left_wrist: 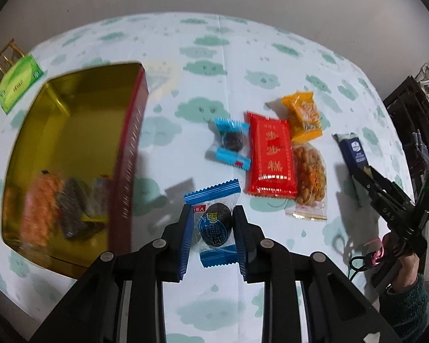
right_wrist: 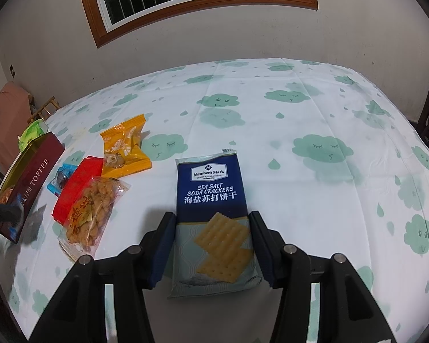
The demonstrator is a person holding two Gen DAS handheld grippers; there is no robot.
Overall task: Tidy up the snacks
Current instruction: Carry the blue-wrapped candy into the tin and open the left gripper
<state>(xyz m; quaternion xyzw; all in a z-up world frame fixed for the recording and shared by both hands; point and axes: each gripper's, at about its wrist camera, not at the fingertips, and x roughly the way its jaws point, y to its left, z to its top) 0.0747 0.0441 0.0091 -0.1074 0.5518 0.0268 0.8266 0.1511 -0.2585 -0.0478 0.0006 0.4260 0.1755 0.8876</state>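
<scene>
Over the bench (left_wrist: 271, 57), with its cloud-print cloth, the left claw (left_wrist: 213, 223) is clamped narrow on a blue-wrapped dark sweet (left_wrist: 216, 224), its pads pressing the wrapper's 2 sides. To its left stands the open toffee tin (left_wrist: 134, 143), gold inside, with a few snacks lying at its near end. The step in hand looks like carrying this sweet into the tin. To do it well, I would raise the sweet clear of the tin's red wall, cross over it, and open only once above bare gold floor, since the thin wrapper could snag on the rim.

The right claw (right_wrist: 211, 245) stands half wide astride the cracker pack (right_wrist: 214, 214), which lies flat; whether its pads touch the pack I cannot tell. Between the 2 claws lie another blue sweet (left_wrist: 230, 141), a red packet (left_wrist: 271, 154), a yellow packet (left_wrist: 303, 114) and a clear bag of fried snacks (left_wrist: 310, 171), close together. Beyond them the cloth is open, leaving room. A green tissue pack (left_wrist: 18, 84) sits past the tin.
</scene>
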